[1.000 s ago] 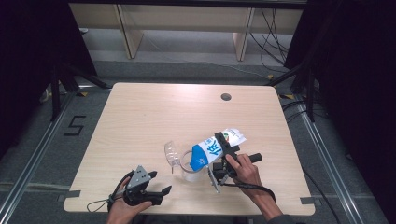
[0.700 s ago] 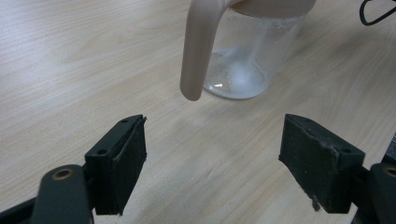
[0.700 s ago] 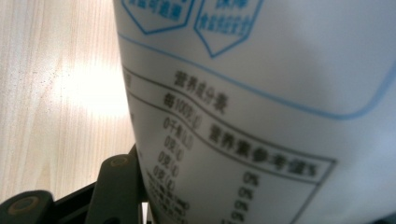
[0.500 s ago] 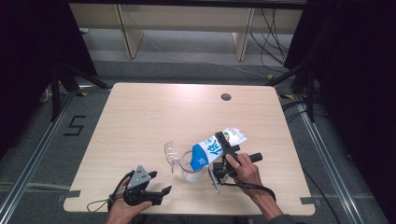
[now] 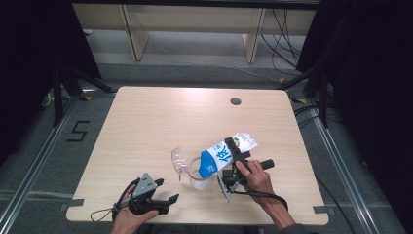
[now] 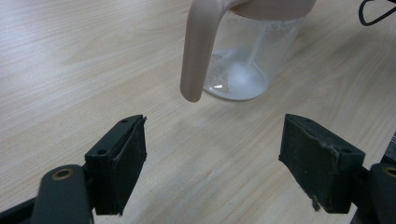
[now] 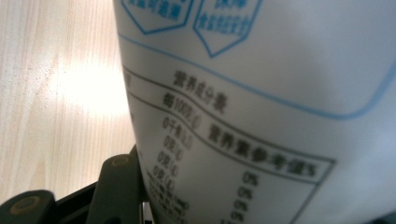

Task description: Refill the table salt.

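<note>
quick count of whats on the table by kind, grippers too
carton: 1, white and blue, tipped over the jug
clear jug: 1
clear lid: 1, beside the jug
grippers: 2, left gripper and right gripper
total: 5

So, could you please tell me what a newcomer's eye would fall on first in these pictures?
Most striking is the blue-and-white carton, tilted over the clear pitcher near the front middle of the wooden table and gripped by the right tongs. At the front left, the left tongs rest open and empty, pointing at the pitcher and its pale handle.
</note>
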A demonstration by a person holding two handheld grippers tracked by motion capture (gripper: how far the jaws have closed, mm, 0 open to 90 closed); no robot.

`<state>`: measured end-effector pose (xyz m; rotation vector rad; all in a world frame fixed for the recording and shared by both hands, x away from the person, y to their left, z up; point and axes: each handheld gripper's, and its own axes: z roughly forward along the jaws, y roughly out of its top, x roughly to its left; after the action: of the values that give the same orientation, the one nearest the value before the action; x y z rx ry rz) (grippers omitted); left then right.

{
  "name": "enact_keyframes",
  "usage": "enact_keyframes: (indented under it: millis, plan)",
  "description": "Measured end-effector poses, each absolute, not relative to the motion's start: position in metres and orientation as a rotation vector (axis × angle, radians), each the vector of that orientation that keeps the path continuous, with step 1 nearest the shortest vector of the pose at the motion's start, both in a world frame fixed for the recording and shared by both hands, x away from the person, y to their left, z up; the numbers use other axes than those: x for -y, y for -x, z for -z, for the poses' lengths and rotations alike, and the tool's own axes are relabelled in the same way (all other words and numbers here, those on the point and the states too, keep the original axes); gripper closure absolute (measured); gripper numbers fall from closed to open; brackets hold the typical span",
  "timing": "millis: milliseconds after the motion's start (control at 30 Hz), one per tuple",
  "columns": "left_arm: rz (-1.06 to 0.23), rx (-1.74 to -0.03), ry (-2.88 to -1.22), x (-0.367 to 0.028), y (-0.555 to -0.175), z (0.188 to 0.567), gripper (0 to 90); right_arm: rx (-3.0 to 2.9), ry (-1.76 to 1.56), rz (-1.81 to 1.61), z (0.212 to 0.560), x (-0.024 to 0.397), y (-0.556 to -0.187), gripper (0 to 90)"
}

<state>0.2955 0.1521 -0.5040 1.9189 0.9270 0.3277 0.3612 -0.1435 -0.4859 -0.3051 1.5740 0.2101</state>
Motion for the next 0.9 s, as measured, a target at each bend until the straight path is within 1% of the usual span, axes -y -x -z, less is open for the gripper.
enact_keyframes:
  millis: [200,267,300,500,567,667,800,900]
  plan:
    - [-0.329,-0.930,-1.922,-0.1526,-0.2955,0.5036,22.2,-1.596,0.264,-0.202,0.4867,0.1433,-0.3589,47.8]
    - [-0.329,-0.929,-1.922,-0.1525,-0.2953,0.5036,22.2,-1.585,0.299,-0.201,0.4853,0.1429,-0.3602,47.9]
    - [-0.330,-0.928,-1.923,-0.1526,-0.2954,0.5034,22.2,-1.598,0.253,-0.203,0.4880,0.1436,-0.3584,47.9]
    - [-0.340,-0.914,-1.932,-0.1533,-0.2959,0.5029,22.2,-1.569,0.341,-0.174,0.4832,0.1416,-0.3600,48.0]
    - [-0.333,-0.923,-1.925,-0.1529,-0.2957,0.5031,22.2,-1.594,0.264,-0.198,0.4882,0.1423,-0.3579,48.2]
    - [-0.333,-0.924,-1.925,-0.1530,-0.2957,0.5030,22.2,-1.560,0.329,-0.206,0.4848,0.1420,-0.3609,48.5]
    - [-0.332,-0.922,-1.916,-0.1522,-0.2954,0.5035,22.2,-1.556,0.338,-0.191,0.4832,0.1426,-0.3606,48.7]
    - [-0.333,-0.923,-1.923,-0.1523,-0.2952,0.5032,22.2,-1.589,0.280,-0.185,0.4853,0.1433,-0.3580,48.7]
